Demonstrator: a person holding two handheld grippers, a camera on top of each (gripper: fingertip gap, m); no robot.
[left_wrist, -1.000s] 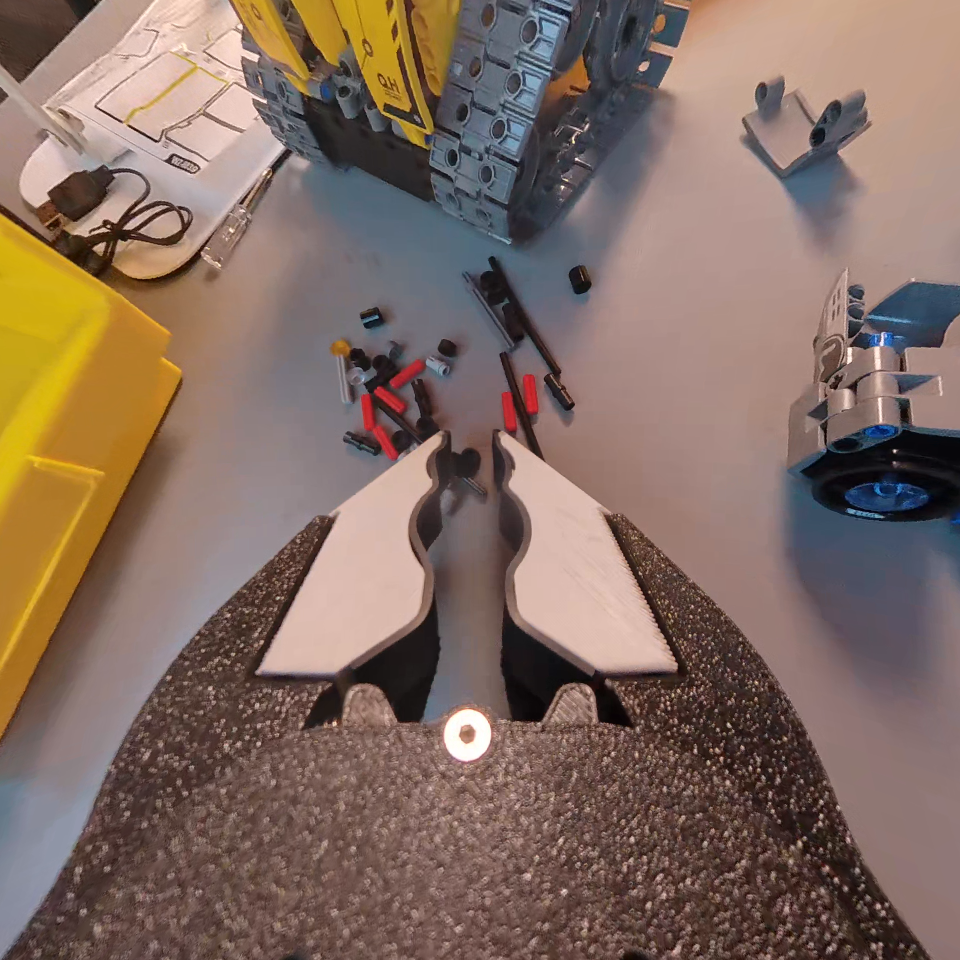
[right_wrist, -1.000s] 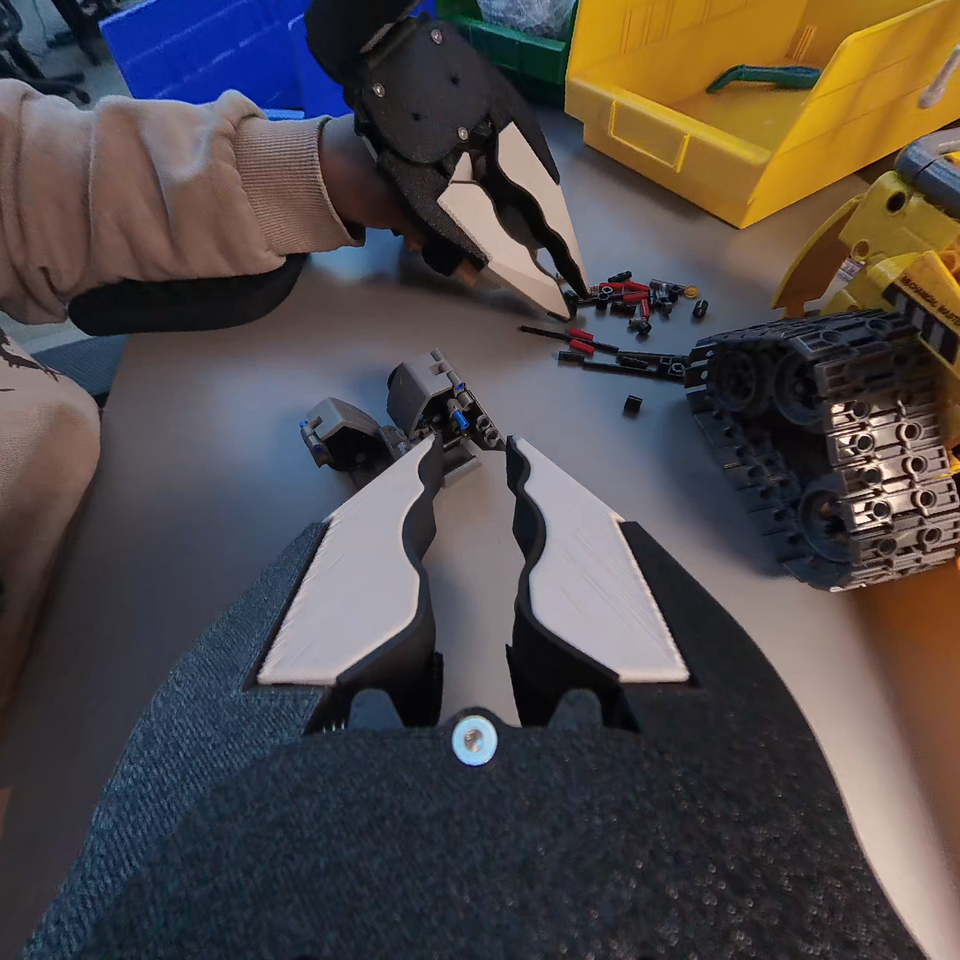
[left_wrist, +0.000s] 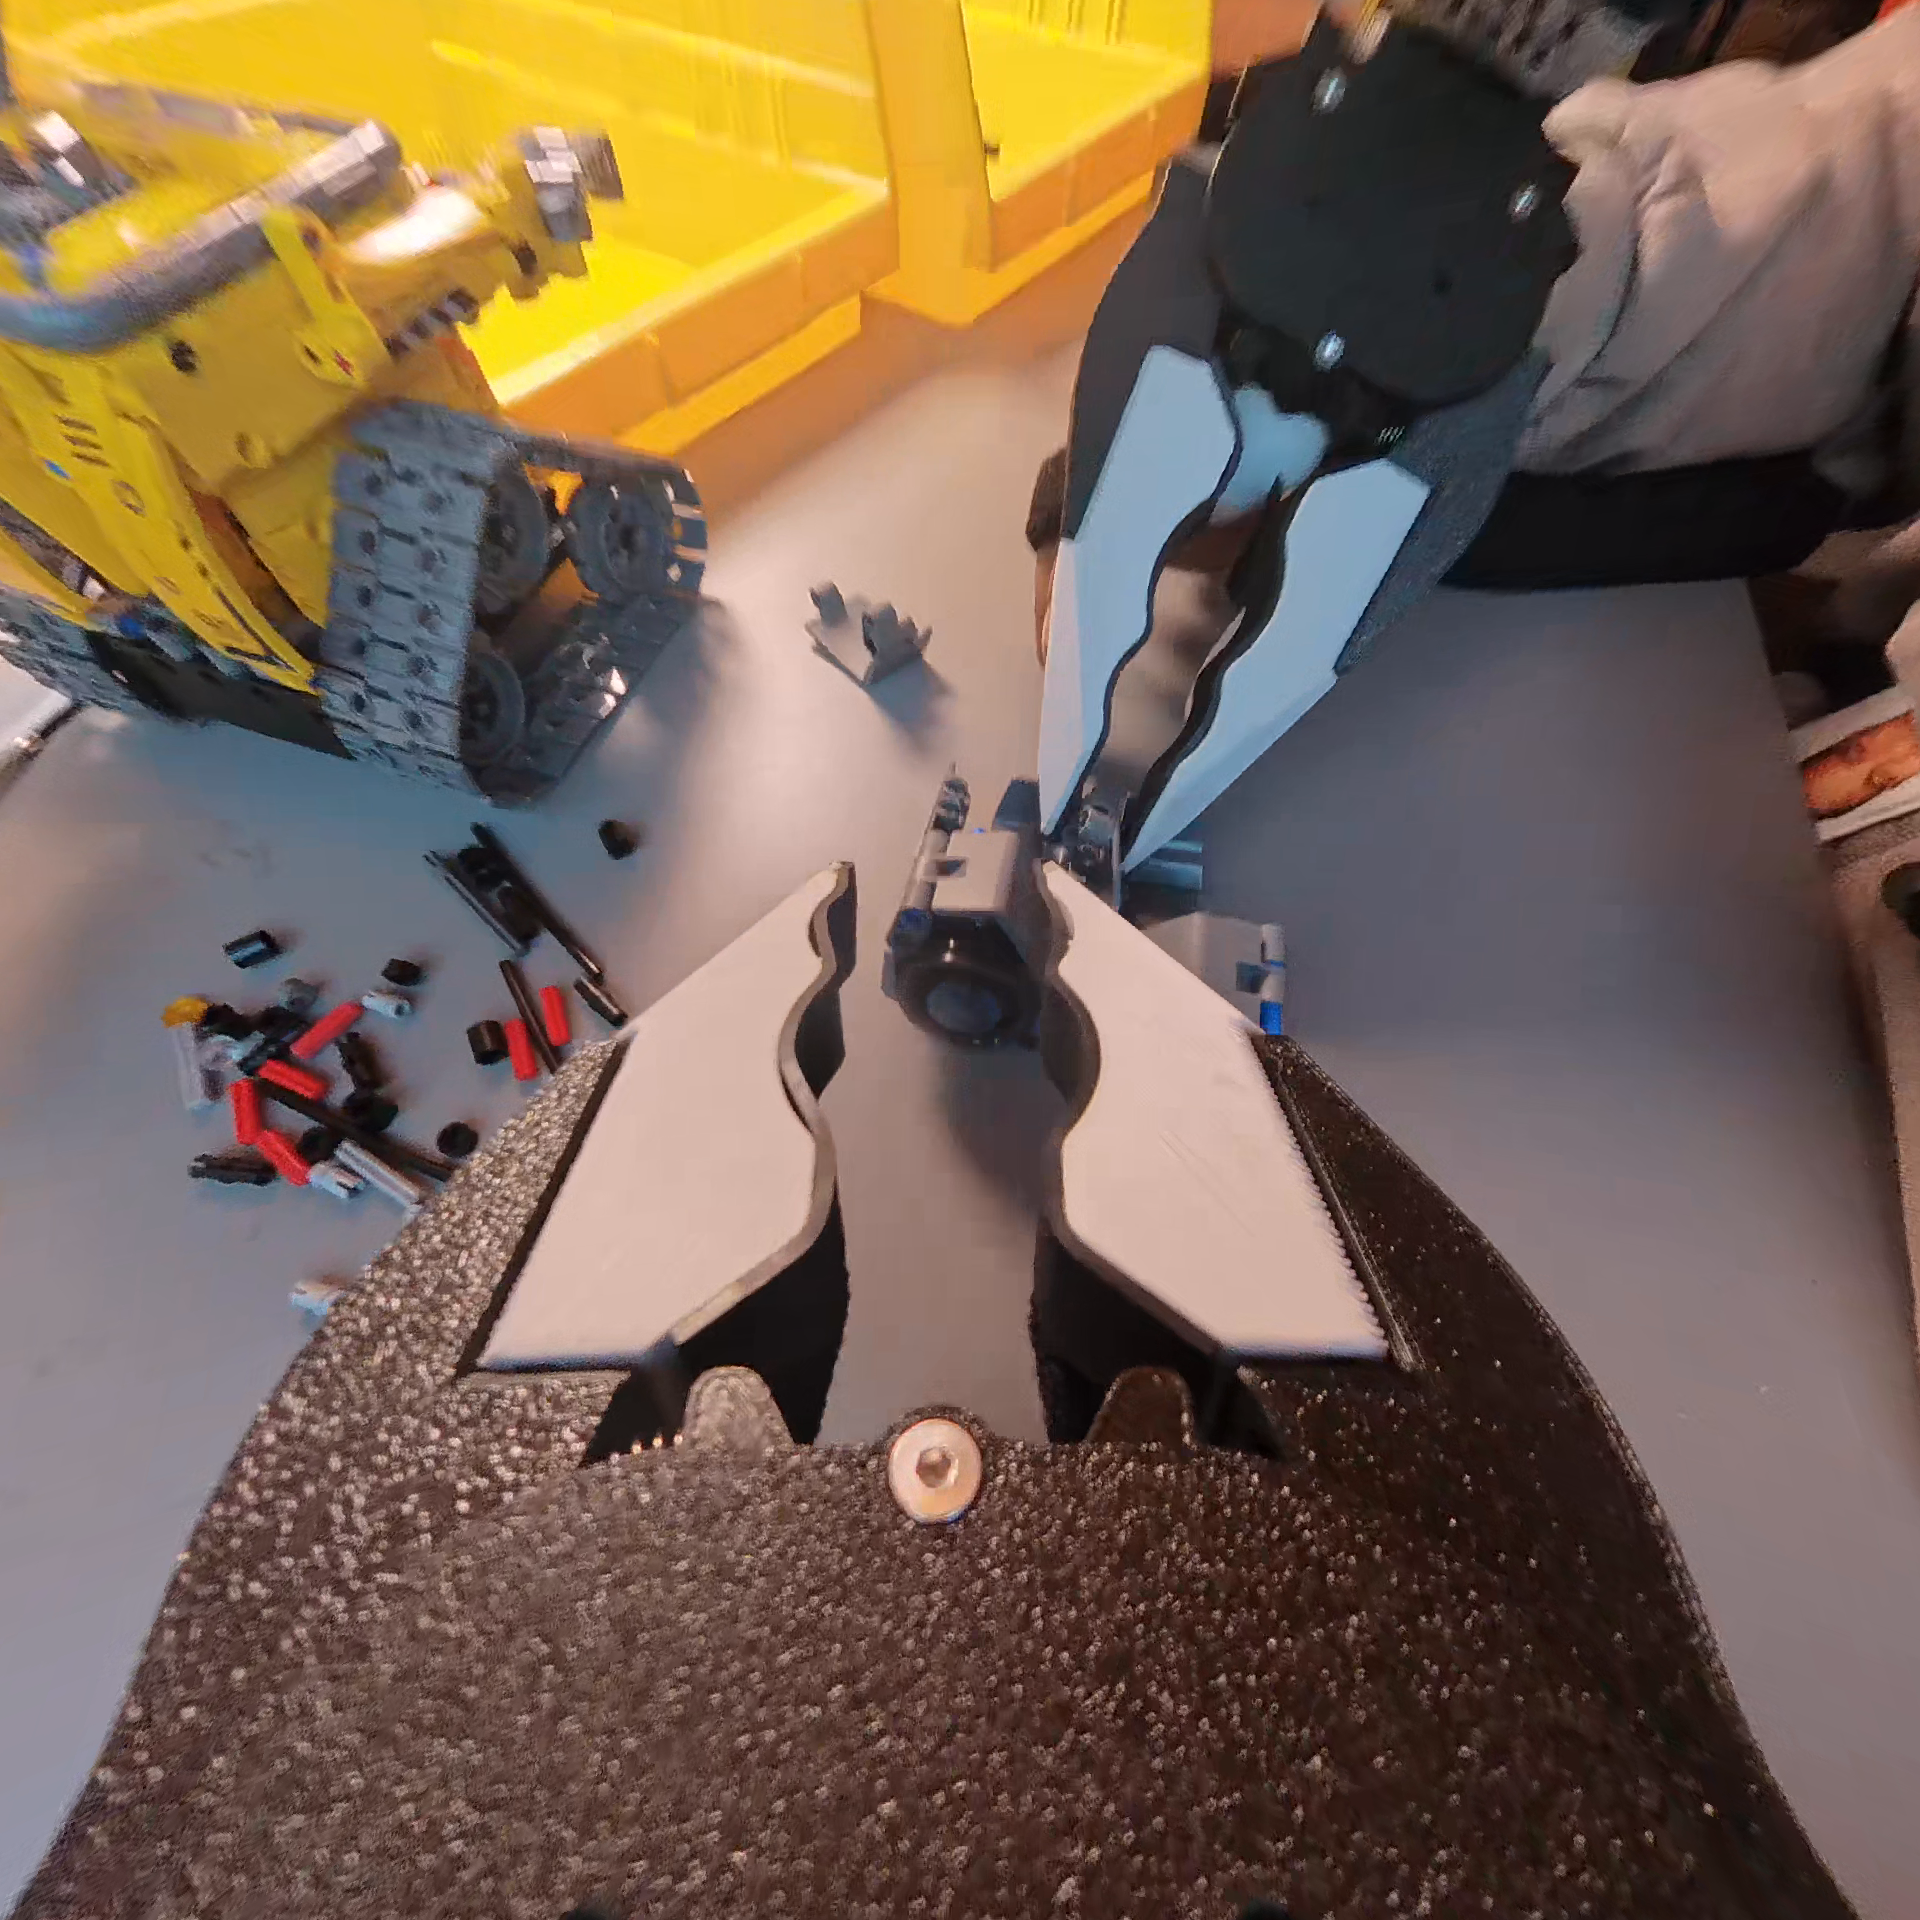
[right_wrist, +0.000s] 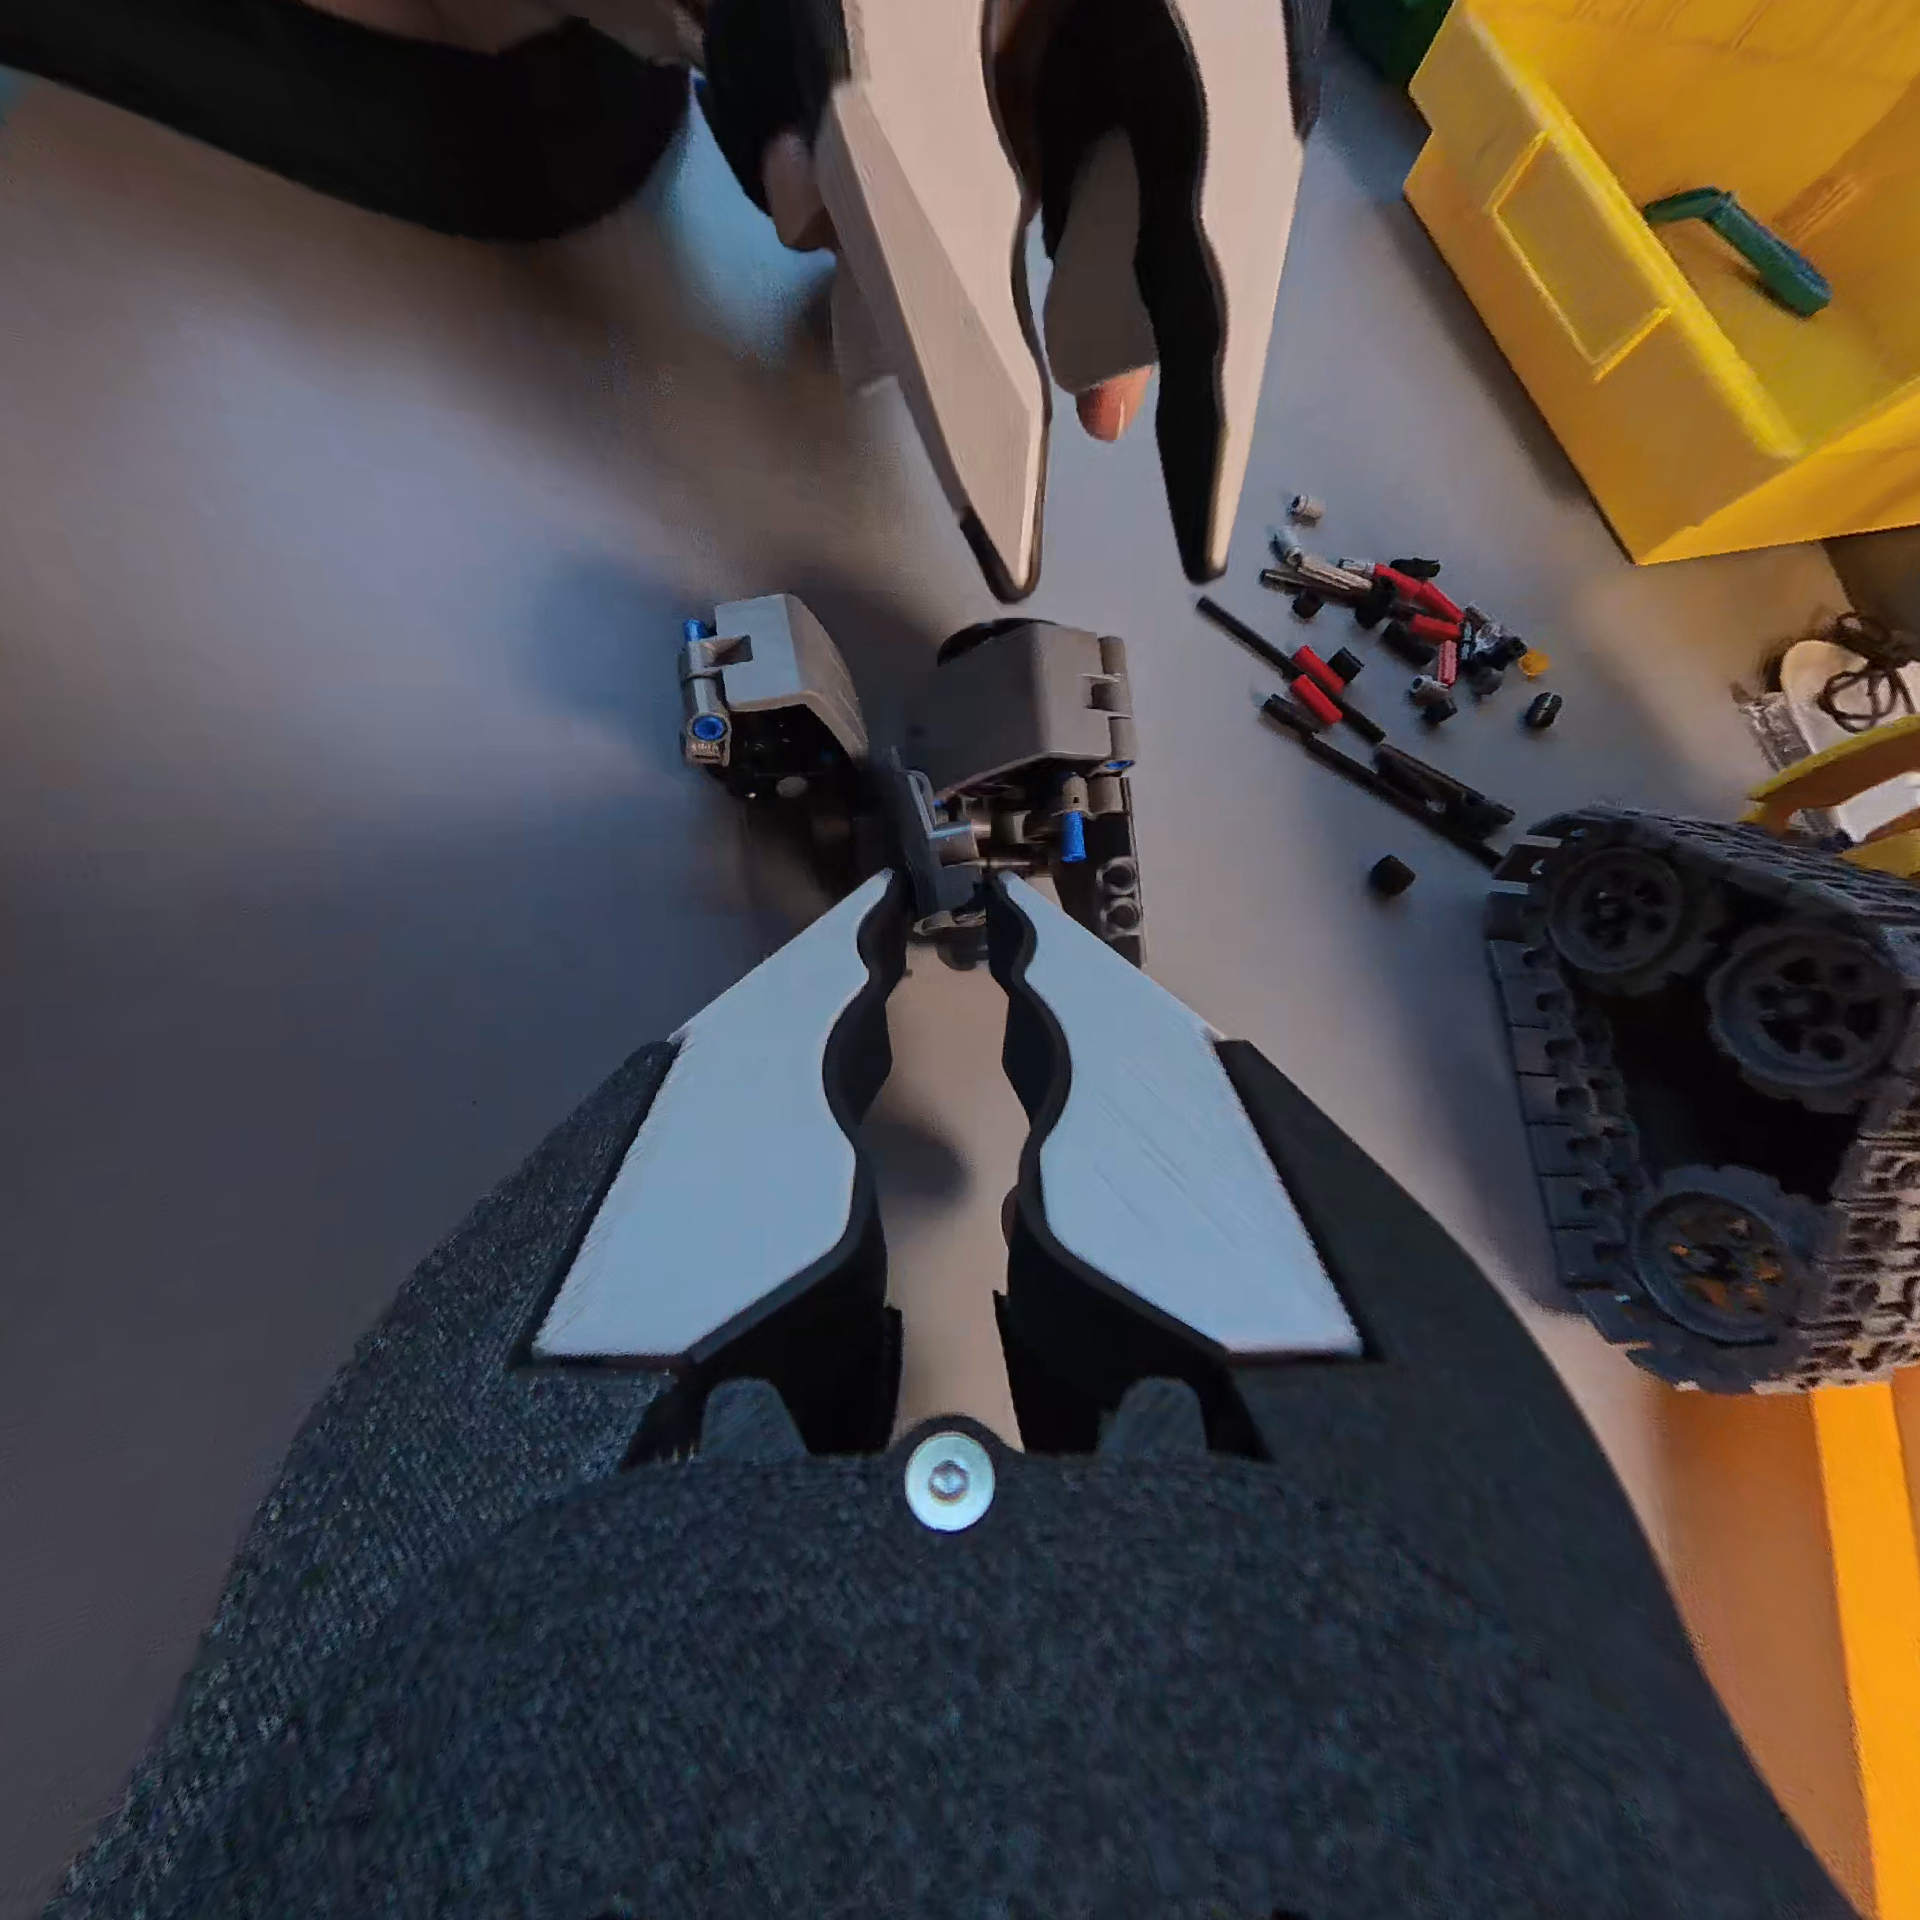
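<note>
Listing what I have on the grey tabletop (left_wrist: 1455, 1039): my left gripper (left_wrist: 948, 896), fingers spread wide, straddles a grey brick sub-assembly (left_wrist: 971, 935) with a round black lens-like end; its right-hand fingertip sits against the assembly's side, the left-hand one stands clear of it. My right gripper (right_wrist: 943, 891), fingers narrowly parted, pinches a small grey bracket at the near end of that same assembly (right_wrist: 1023, 748), which shows blue pins and a grey hood; in the left wrist view this gripper (left_wrist: 1086, 842) comes down from the upper right with a beige sleeve (left_wrist: 1714, 260) behind it. Item: a second grey hooded block (right_wrist: 769, 691) with blue pins, just beside the assembly, joined to it or only touching I cannot tell. Item: a scatter of small red, black and grey pins and axles (left_wrist: 301, 1081), left of the left gripper, apart from it. Item: a small grey connector piece (left_wrist: 871, 634), lying alone farther off. Item: a yellow tracked brick vehicle (left_wrist: 343, 540) with grey treads, upper left. Item: yellow bins (left_wrist: 790, 156) behind it; one holds a green tool (right_wrist: 1745, 255). The left wrist view is partly motion-blurred.
</note>
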